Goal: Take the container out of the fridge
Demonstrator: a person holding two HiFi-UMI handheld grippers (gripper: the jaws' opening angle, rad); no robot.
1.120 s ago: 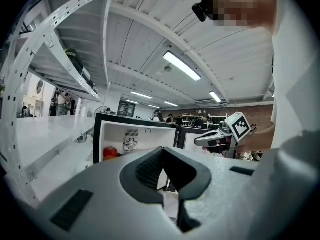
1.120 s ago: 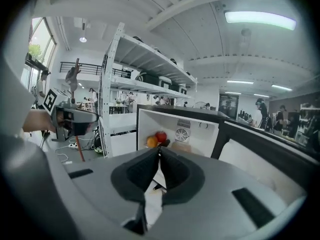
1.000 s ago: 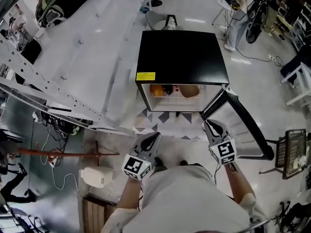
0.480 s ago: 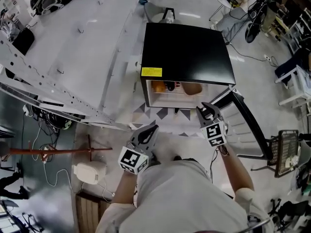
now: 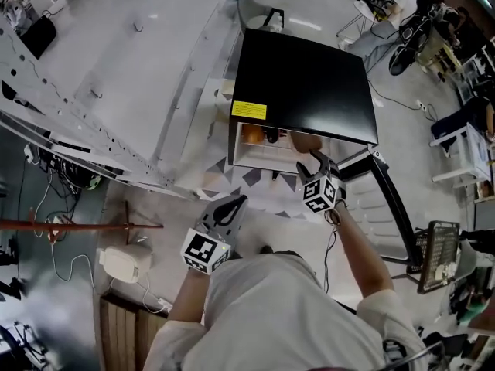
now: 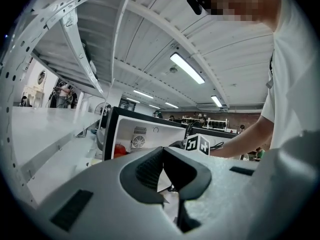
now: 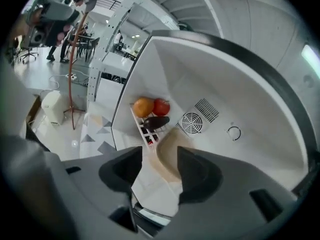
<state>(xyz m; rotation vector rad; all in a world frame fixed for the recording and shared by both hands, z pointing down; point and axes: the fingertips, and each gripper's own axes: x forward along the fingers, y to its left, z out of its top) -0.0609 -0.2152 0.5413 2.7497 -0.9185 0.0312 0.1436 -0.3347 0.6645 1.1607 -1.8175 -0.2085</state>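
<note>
Grey plastic forms the left claw [image 5: 236,202], which hangs low in front of the person's body, over the pale floor [image 5: 155,199] and well apart from the fridge [image 5: 302,83]. Its 2 jaws are pressed together at the tips, with nothing between them. It touches nothing.

Further right, the fridge stands with its black top facing up and its white inside open to the person. In the left part of the inside lie 3 things close together: an orange [image 7: 143,106], a red fruit [image 7: 161,106] just beside it, and a dark aubergine [image 7: 156,122] in front of both. A round fan grille [image 7: 191,122] is set in the back wall. The container [image 7: 167,143], beige and shallow, rests on the white fridge bottom, to the right of the fruit in the head view.

The right claw [image 5: 319,161] is at the fridge mouth, tilted down toward the container. Its 2 jaws have just been opening and now stand well spread. The container shows in the gap between them, just ahead of the tips. The pads do not press on it, and whether the right pad brushes its rim cannot be told.

At the far right, the door [image 5: 390,203] stands swung wide open.
</note>
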